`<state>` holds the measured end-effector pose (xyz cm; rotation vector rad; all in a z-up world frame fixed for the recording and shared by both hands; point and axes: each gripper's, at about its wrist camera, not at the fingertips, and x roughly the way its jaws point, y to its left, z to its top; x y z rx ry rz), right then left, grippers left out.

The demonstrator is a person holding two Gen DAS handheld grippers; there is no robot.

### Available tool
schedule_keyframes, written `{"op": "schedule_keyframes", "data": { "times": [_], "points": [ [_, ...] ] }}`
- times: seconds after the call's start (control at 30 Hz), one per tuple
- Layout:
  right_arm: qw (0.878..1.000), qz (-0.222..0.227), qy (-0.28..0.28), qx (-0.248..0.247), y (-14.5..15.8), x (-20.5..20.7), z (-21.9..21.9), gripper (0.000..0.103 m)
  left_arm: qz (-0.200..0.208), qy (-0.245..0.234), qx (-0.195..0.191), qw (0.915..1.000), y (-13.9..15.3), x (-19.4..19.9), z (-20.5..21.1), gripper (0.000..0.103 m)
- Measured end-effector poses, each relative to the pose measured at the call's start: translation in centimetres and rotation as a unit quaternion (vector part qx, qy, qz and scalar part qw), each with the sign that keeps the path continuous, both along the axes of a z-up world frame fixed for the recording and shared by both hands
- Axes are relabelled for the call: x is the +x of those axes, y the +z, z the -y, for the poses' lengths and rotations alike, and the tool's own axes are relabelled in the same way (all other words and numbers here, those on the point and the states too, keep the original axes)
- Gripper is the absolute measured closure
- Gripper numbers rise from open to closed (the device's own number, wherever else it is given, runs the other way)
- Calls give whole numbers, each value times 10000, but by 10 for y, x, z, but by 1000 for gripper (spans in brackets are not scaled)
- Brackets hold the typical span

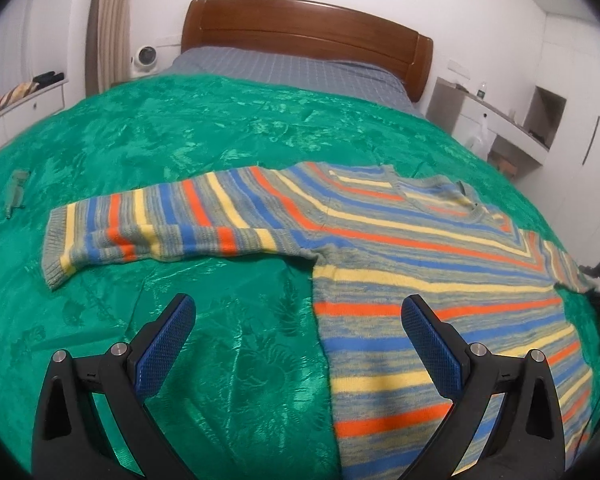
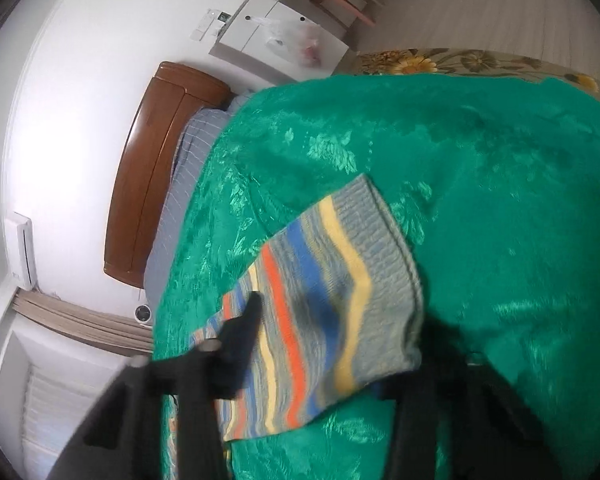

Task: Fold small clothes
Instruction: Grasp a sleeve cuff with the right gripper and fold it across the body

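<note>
The striped sweater (image 1: 400, 240) lies spread face-up on the green bedspread (image 1: 180, 140), body toward the near edge and one sleeve (image 1: 160, 228) stretched flat to the side, a layout that suits folding the sleeves inward first. The left gripper (image 1: 298, 328) hovers above the hem side of the body with its jaws wide apart and nothing between the blue pads (image 1: 172, 340); it seems placed to pin or lift that edge once the other side comes over. The right gripper (image 2: 336, 316) is at the opposite sleeve cuff (image 2: 380, 248), tilted over on its side, and the ribbed cuff sits between its fingers. That view is smeared by motion, so I cannot tell whether the pads actually press on the knit, though the jaws look drawn in around it, probably to carry the sleeve across the chest. A wooden headboard (image 1: 300, 28) and a checked grey sheet (image 1: 280, 66) lie beyond. No brand or readable writing shows; a small dark tag at the neckline (image 1: 462, 188) is too small to read.
</note>
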<state>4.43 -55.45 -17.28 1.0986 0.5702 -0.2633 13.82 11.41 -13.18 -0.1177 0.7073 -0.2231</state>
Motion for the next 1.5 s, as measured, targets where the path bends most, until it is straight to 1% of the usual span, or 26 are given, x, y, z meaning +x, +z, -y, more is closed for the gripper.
{"op": "schedule_keyframes", "data": {
  "times": [0.07,0.13,0.23,0.3,0.4,0.53,0.67,0.73,0.77,0.8,0.83,0.87,0.9,0.93,0.97,1.0,1.03,1.13,1.2,1.23,1.27,1.33,1.37,1.43,1.47,1.5],
  "points": [
    [9991,53,203,-355,23,2,-4,91,31,12,42,10000,2,-2,-2,0],
    [9937,189,618,-914,61,15,-30,91,62,35,90,9999,3,-3,-5,0],
    [9802,493,1297,-1415,110,43,-80,91,45,92,93,9999,4,-2,-9,0],
    [9624,642,1965,-1761,142,73,-136,91,15,133,40,9999,5,-1,-13,0],
    [9369,658,2757,-2046,158,107,-210,92,-12,216,4,9998,6,1,-20,0],
    [8982,426,3631,-2443,145,148,-317,92,-72,384,-21,9992,2,0,-32,0],
    [8726,76,4073,-2696,107,174,-376,92,-97,454,-82,9989,1,-1,-41,0],
    [8703,-69,4320,-2365,85,188,-391,91,-102,475,-38,9988,-1,0,-42,0],
    [8721,-102,4511,-1894,72,192,-394,83,-112,498,-6,9987,-1,1,-43,0],
    [8735,-69,4671,-1371,62,193,-396,69,-125,523,18,9986,-2,1,-45,0],
    [8741,5,4706,-1203,59,189,-397,64,-143,542,13,9984,-2,1,-46,0],
    [8744,39,4685,-1258,59,188,-395,56,-161,550,-10,9984,-3,2,-48,0],
    [8727,-13,4626,-1563,60,186,-394,52,-180,545,-62,9983,-3,2,-49,0],
    [8639,-255,4548,-2150,63,186,-395,52,-202,538,-102,9983,-3,2,-50,0],
    [8424,-608,4518,-2873,65,187,-400,51,-219,535,-122,9983,-3,3,-50,0],
    [8126,-867,4632,-3429,62,184,-409,51,-243,527,-146,9982,-3,4,-49,0],
    [7952,-973,4790,-3588,56,181,-416,51,-268,509,-159,9982,-3,5,-47,0],
    [7601,-1154,5143,-3801,37,172,-438,51,-308,442,-124,9985,-4,7,-40,0],
    [7441,-1364,5055,-4149,23,173,-447,52,-301,399,-25,9987,-5,6,-35,0],
    [7463,-1435,4949,-4214,22,170,-439,55,-297,387,33,9988,-5,5,-33,0],
    [7515,-1454,4868,-4208,21,170,-436,66,-289,375,110,9988,-5,4,-32,0],
    [7765,-1390,4650,-4020,27,170,-424,83,-275,364,206,9987,-6,4,-31,0],
    [7843,-1307,4606,-3945,30,169,-424,94,-277,367,232,9987,-6,4,-32,0],
    [7943,-946,4700,-3731,45,165,-427,97,-297,379,218,9986,-6,5,-34,0],
    [7938,-787,4820,-3623,48,162,-434,99,-316,394,192,9985,-6,6,-35,0],
    [7871,-667,4962,-3602,51,160,-442,99,-334,415,159,9985,-6,7,-36,0]
  ]
}}
